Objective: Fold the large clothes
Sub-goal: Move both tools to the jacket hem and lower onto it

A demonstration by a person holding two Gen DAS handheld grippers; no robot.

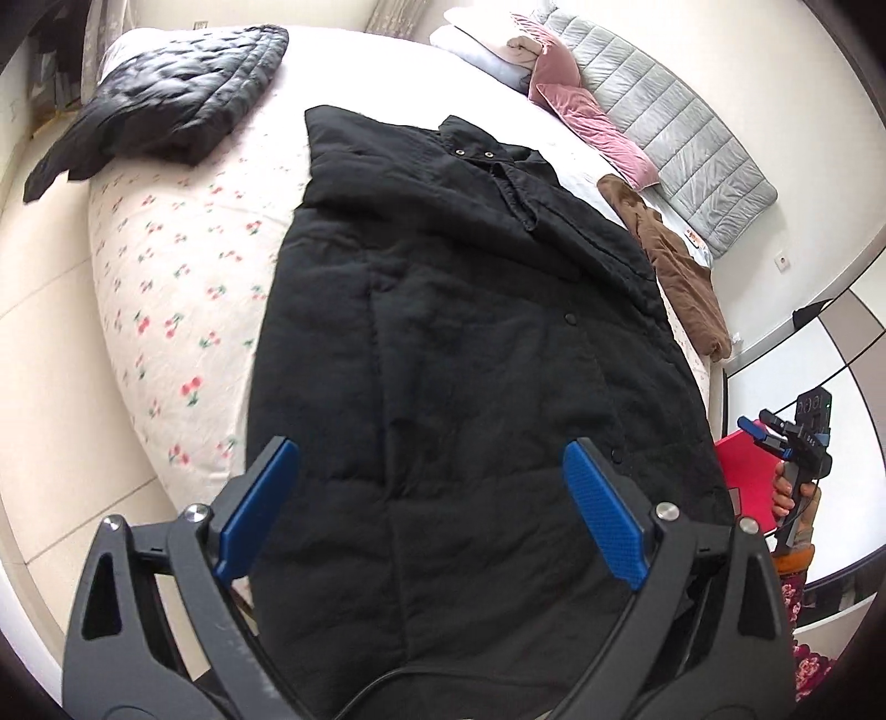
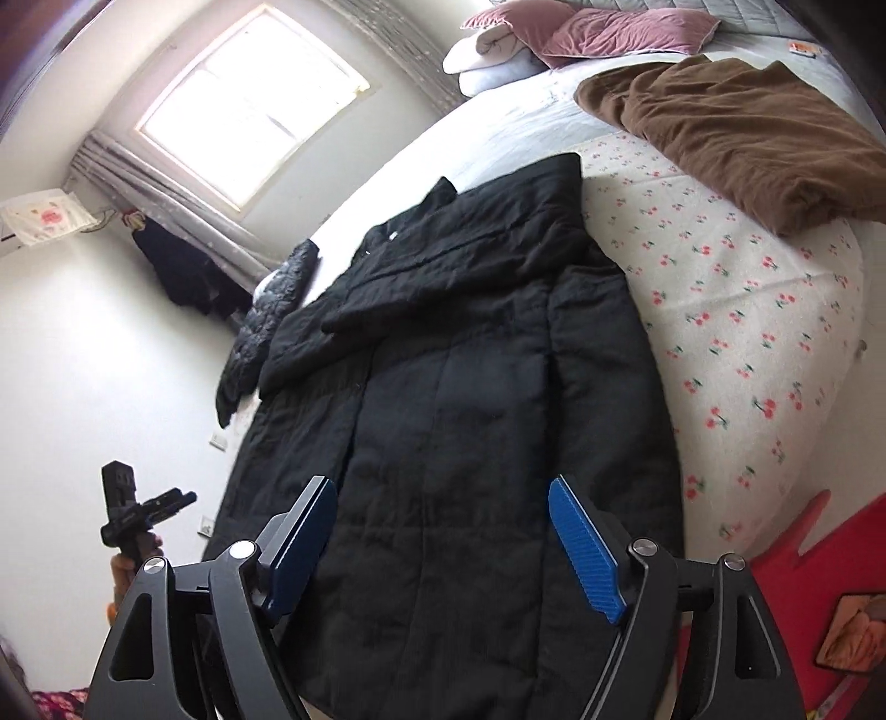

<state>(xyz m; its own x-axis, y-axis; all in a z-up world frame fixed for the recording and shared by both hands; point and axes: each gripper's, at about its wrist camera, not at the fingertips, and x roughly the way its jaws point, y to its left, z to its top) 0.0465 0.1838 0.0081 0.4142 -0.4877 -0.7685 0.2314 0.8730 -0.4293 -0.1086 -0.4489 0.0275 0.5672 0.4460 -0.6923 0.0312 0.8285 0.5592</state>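
Note:
A long black quilted coat lies flat along the bed, collar at the far end, both sleeves folded in over its body. In the right wrist view the same coat shows one sleeve laid across the chest. My left gripper hovers open above the coat's lower part, nothing between its blue pads. My right gripper is also open over the hem end, holding nothing. Each gripper appears in the other's view, held in a hand: the right gripper at the coat's right edge, the left gripper at its left.
The bed has a cherry-print sheet. A folded black puffer jacket lies at its far left corner, a brown garment and pink pillows near the grey headboard. A red mat lies on the floor.

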